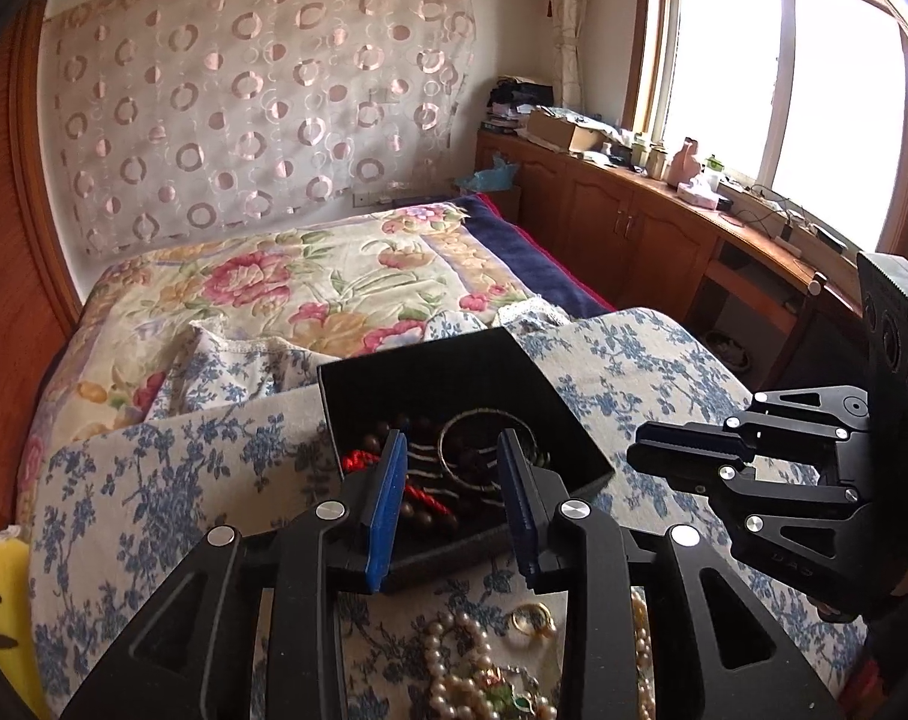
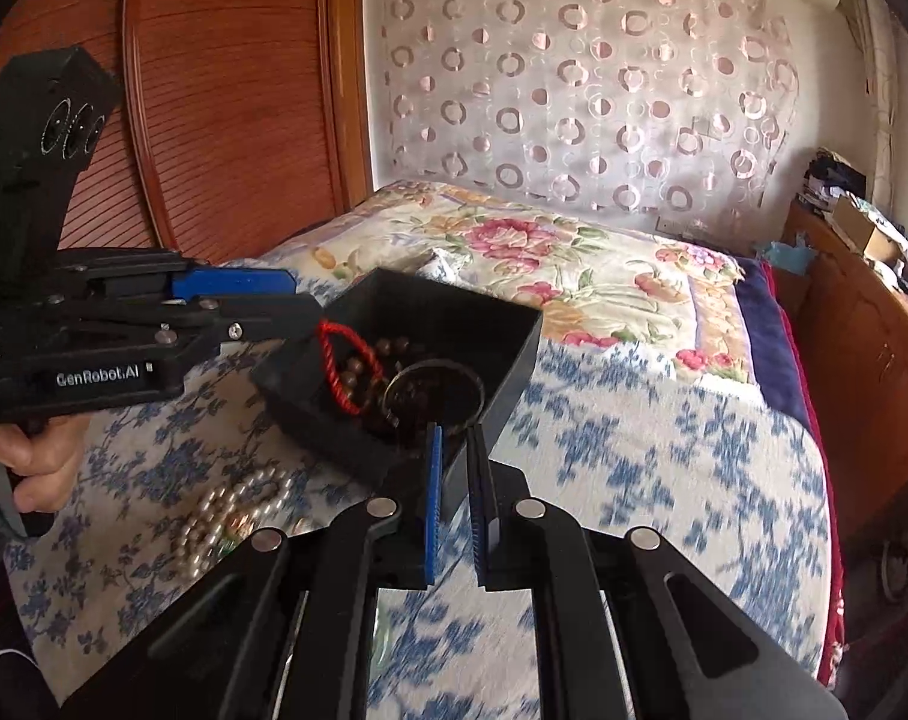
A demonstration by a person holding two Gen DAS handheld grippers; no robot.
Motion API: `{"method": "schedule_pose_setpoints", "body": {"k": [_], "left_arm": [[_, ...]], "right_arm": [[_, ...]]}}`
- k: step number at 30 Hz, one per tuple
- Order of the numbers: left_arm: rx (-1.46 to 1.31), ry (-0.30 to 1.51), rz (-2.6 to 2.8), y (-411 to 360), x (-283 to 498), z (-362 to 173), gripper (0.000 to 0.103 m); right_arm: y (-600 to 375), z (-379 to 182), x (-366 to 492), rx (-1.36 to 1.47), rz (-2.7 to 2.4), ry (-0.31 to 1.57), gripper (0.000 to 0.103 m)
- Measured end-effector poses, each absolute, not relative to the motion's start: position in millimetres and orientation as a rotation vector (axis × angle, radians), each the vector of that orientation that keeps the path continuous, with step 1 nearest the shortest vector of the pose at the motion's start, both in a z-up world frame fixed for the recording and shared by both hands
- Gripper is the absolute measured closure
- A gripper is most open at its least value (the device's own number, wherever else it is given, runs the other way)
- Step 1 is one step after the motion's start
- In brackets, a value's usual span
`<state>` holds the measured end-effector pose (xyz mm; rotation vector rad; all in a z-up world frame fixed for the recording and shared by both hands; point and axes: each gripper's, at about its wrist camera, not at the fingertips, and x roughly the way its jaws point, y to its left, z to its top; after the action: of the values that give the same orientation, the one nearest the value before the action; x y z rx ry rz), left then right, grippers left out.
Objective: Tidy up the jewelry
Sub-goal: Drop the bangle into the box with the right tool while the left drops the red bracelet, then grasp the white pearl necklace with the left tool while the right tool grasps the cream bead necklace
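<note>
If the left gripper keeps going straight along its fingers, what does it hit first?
Most likely the jewelry inside the black box: the left gripper stands open just above the box's near edge, aimed at the red cord, dark beads and metal bangles. Depth is unclear; it may clip the near wall first.

Black box (image 1: pixel 454 372), red cord (image 2: pixel 345 360), white pearls (image 2: pixel 225 516) on blue-flowered cloth (image 1: pixel 634 360)

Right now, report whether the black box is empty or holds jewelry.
Holds jewelry: the lidless black box contains a red cord, dark beads and a metal bangle.
</note>
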<state>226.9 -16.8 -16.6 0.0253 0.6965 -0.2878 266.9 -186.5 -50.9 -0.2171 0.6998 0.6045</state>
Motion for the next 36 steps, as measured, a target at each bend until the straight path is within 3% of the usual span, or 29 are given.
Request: {"method": "schedule_pose_setpoints", "body": {"k": [14,16,26,27,28,31,36], "left_arm": [[-0.011,0.750,-0.252,-5,163,-48,0.073],[-0.017,0.759,-0.245,-1,156,-53,0.073],[-0.001,0.800,-0.216,6,123,-72,0.073],[0.002,0.800,-0.214,6,119,-73,0.073],[0.003,0.801,-0.215,6,116,-73,0.073],[0.008,0.808,-0.217,6,111,-73,0.073],[0.009,0.833,-0.229,4,113,-77,0.073]], "right_arm": [[-185,-87,217,-0.228,0.604,0.784,0.092],[-183,-92,216,-0.227,0.605,0.797,0.080],[-172,-111,218,-0.277,0.589,0.833,0.079],[-172,-110,218,-0.284,0.586,0.830,0.080],[-171,-110,218,-0.297,0.583,0.829,0.088],[-171,-108,217,-0.308,0.576,0.818,0.097],[-177,-99,214,-0.286,0.563,0.786,0.097]]}}
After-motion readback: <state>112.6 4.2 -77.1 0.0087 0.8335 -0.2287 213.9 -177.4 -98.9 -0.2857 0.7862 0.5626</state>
